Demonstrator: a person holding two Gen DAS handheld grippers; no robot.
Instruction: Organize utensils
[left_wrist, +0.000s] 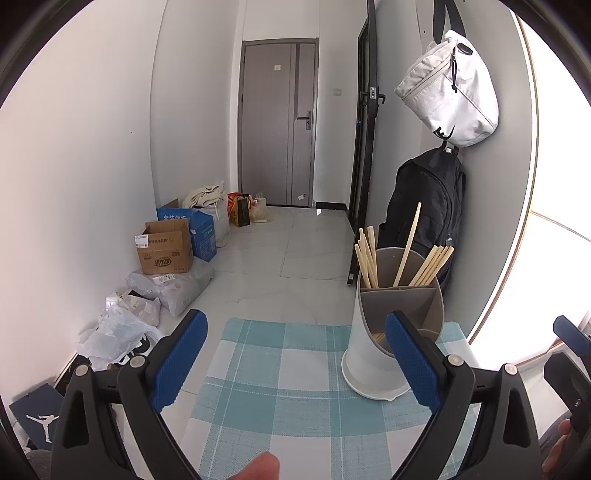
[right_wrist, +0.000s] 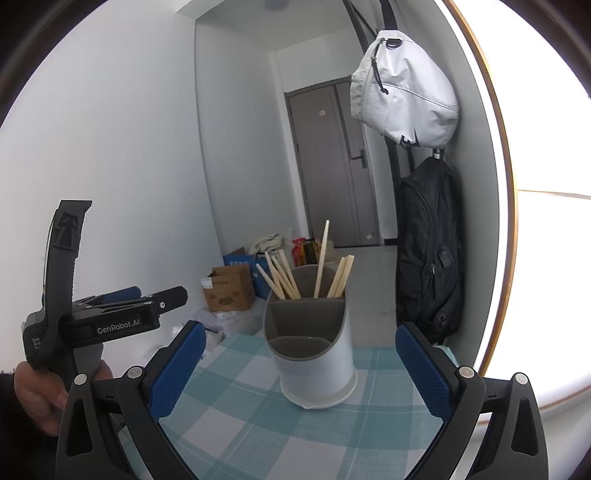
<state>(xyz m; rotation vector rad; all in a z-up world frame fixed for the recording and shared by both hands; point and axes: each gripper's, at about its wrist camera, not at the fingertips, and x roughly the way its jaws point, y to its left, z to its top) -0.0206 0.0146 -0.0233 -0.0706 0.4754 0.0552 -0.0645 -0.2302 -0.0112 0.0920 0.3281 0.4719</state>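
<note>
While chopsticks (right_wrist: 282, 277) fill holder (right_wrist: 314, 365), left tool (left_wrist: 295, 358) wide open; right tool (right_wrist: 301, 365) likewise, empty.

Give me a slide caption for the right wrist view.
Open right gripper faces a utensil holder with chopsticks on a checked cloth.

Pale wooden chopsticks (right_wrist: 284, 277) stand in a matt plastic holder (right_wrist: 314, 354) on woven checked cloth (right_wrist: 258, 417).

Both cameras sit low over the checked surface (left_wrist: 280, 373), facing the far door (left_wrist: 279, 122). The left view looks from further left; the right one sits closer to the chopstick holder (right_wrist: 312, 354) — both share it and the hanging bags.
</note>
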